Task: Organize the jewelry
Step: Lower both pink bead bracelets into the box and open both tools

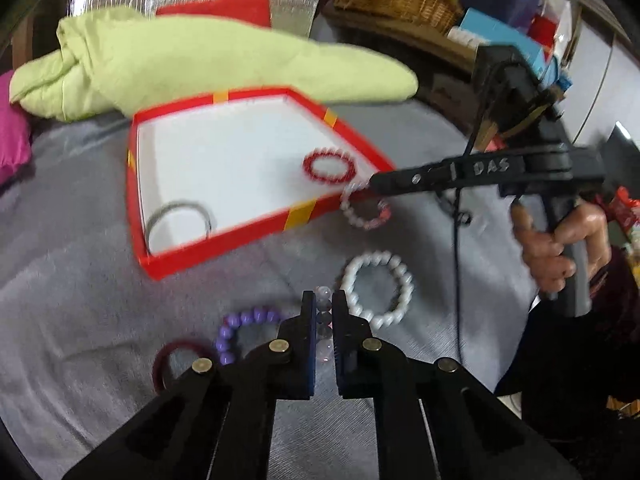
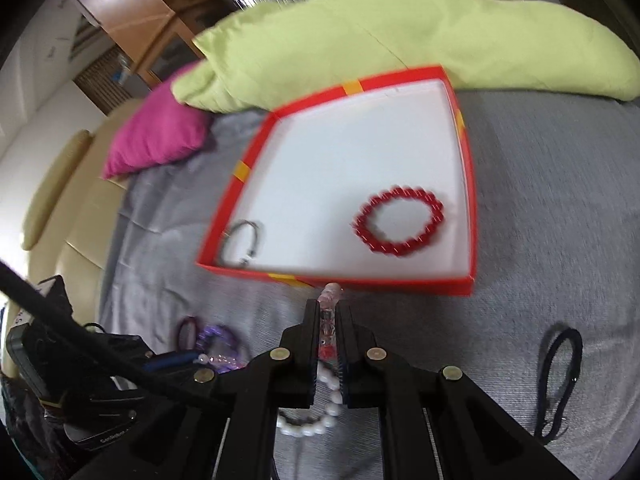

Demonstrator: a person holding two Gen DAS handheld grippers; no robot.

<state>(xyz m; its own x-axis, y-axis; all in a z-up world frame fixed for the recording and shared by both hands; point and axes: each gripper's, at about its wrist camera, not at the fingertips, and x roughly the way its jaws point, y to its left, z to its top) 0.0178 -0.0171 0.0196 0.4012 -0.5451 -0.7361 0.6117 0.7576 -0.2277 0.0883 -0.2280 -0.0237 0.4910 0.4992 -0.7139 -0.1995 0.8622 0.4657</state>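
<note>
Left wrist view: the person's right hand is wrapping the grip of the right gripper, whose arm is reaching level toward the red box, tips just past the box's near corner. Its fingers are pinching a pale pink bead bracelet, which is hanging from the tips beside the box's outer wall. In the right wrist view the same gripper is showing its fingers nearly together with the pink beads clamped between them, just short of the box's near wall.

The left gripper is pointing down at the grey cloth, its fingers close together on a strand of clear, pinkish beads.

A white bead bracelet is lying just right of those tips, a purple bead bracelet and a dark red band to their left. Inside the box, a red bead bracelet is lying near the right wall and a silver bangle is leaning in the near left corner. A green pillow is lying behind the box.
</note>
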